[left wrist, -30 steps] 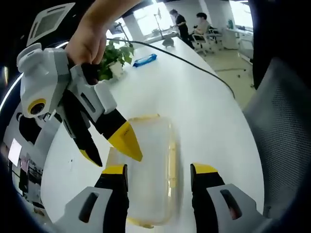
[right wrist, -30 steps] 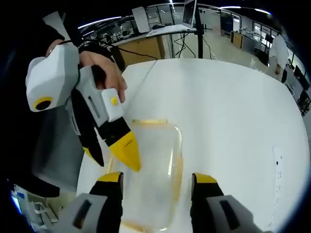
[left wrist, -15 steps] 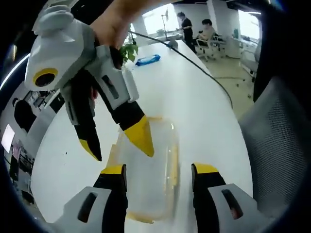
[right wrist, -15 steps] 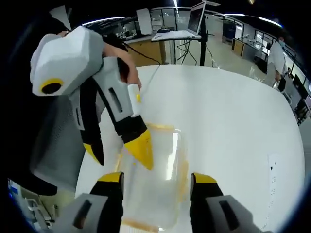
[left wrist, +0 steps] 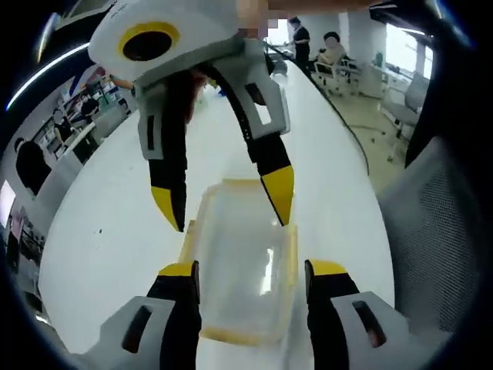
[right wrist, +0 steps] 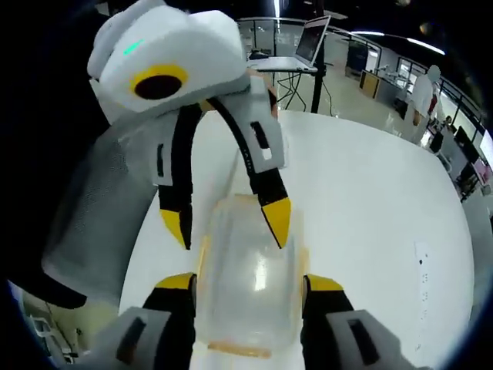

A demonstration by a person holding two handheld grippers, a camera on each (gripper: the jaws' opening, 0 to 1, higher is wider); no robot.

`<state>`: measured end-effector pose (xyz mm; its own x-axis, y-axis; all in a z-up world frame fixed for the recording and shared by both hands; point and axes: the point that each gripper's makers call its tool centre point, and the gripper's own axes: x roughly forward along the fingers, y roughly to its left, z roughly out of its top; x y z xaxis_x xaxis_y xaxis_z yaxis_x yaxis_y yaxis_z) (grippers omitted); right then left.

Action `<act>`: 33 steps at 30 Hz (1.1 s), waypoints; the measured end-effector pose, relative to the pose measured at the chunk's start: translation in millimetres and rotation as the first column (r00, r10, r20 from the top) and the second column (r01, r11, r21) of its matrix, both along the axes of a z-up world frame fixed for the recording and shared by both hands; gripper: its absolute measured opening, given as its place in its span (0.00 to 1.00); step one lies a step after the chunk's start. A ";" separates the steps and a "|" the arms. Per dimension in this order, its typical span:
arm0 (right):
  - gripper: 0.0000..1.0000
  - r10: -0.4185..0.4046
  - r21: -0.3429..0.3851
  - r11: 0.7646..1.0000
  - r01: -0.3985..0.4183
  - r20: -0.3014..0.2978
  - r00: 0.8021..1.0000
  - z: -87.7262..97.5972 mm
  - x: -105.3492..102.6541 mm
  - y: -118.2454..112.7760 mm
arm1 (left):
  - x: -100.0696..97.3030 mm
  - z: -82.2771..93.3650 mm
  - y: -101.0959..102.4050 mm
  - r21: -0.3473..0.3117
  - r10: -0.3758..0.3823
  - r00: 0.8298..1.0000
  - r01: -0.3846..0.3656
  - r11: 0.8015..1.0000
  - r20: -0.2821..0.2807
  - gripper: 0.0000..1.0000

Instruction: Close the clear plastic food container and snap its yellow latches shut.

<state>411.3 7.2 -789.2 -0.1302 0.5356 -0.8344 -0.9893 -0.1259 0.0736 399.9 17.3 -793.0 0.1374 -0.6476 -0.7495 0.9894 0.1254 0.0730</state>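
Presently the clear plastic food container (left wrist: 243, 266) lies flat on the white tabletop (left wrist: 100, 254), lid already seated on its base, with yellow latches (left wrist: 291, 258) showing along its rims. In the left gripper view the left hand-held gripper (left wrist: 253, 271) stands with its jaws spread, one on either side of the container's near end, gripping nothing. The right hand-held gripper (left wrist: 225, 199) comes down from the container's far side, jaws likewise spread, its yellow tips straddling the far end; whether the tips touch the plastic cannot be told.

The right gripper view gives the mirror arrangement: the right hand-held gripper (right wrist: 250, 281) brackets the near end of the container (right wrist: 250, 281), and the left hand-held gripper (right wrist: 227, 220) straddles the opposite end, both held apart.

Judgement: the closing of the lid appears done, and the step in hand is positioning for the latches. Whether any latch is already snapped cannot be determined. The next move calls for each gripper to bear on a latch flap and press it inward and down against the container wall, while the container is steadied so that it does not slide on the smooth tabletop.
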 end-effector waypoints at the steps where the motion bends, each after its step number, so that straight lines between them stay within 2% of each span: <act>1: 0.54 0.002 -0.005 1.000 -0.002 0.004 1.000 -0.3 -1.0 -1.0 | 2.7 0.1 0.6 0.004 -0.001 1.000 0.001 1.000 0.009 0.55; 8: 0.53 -0.023 0.006 1.000 0.022 0.030 0.999 3.1 0.6 -2.7 | 11.0 2.2 7.6 0.034 -0.007 1.000 0.007 0.999 -0.010 0.54; 15: 0.52 -0.157 0.043 0.987 0.154 0.052 0.986 0.4 10.5 -9.9 | 15.8 -1.6 13.8 0.042 0.091 0.996 -0.091 0.995 -0.011 0.53; 19: 0.52 -0.229 0.070 0.972 0.225 0.060 0.972 -2.1 12.4 -13.2 | 16.0 -2.4 12.6 0.012 0.169 0.985 -0.168 0.986 -0.022 0.54; 23: 0.51 -0.329 0.101 0.941 0.321 0.064 0.942 0.8 18.7 -15.5 | 20.0 -5.0 15.0 -0.002 0.249 0.968 -0.249 0.969 -0.024 0.54; 25: 0.51 -0.377 0.126 0.922 0.367 0.066 0.924 4.2 22.7 -16.1 | 26.6 -2.8 17.3 -0.025 0.314 0.949 -0.314 0.949 -0.024 0.55; 26: 0.51 -0.380 0.127 0.920 0.370 0.066 0.923 4.5 22.2 -16.3 | 29.5 -1.3 18.7 -0.032 0.337 0.941 -0.338 0.941 -0.021 0.55; 27: 0.51 -0.397 0.125 0.914 0.386 0.079 0.914 3.8 23.3 -18.1 | 33.3 1.2 20.6 -0.044 0.372 0.928 -0.373 0.927 -0.021 0.55; 28: 0.51 -0.417 0.124 0.905 0.406 0.080 0.905 3.3 24.4 -19.4 | 35.1 2.4 21.3 -0.051 0.385 0.923 -0.385 0.921 -0.020 0.56; 29: 0.51 -0.449 0.141 0.889 0.436 0.071 0.891 2.7 25.7 -19.0 | 39.0 3.9 23.7 -0.058 0.412 0.911 -0.412 0.909 -0.010 0.56; 30: 0.51 -0.468 0.138 0.879 0.457 0.059 0.882 0.8 25.0 -20.4 | 39.5 4.6 24.4 -0.059 0.423 0.906 -0.422 0.904 -0.012 0.56; 32: 0.52 -0.528 0.161 0.843 0.514 0.061 0.847 -1.2 29.7 -23.0 | 43.4 6.9 26.6 -0.077 0.463 0.886 -0.462 0.883 -0.006 0.56; 33: 0.52 -0.544 0.160 0.833 0.530 0.057 0.837 -2.9 29.8 -24.2 | 43.6 7.1 26.9 -0.082 0.470 0.882 -0.469 0.879 -0.005 0.56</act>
<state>441.0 -17.0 -792.1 0.2875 0.6034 -0.7438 -0.9049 0.4255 -0.0046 443.4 44.2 -785.8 0.4507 -0.5610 -0.6944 0.8118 0.5811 0.0574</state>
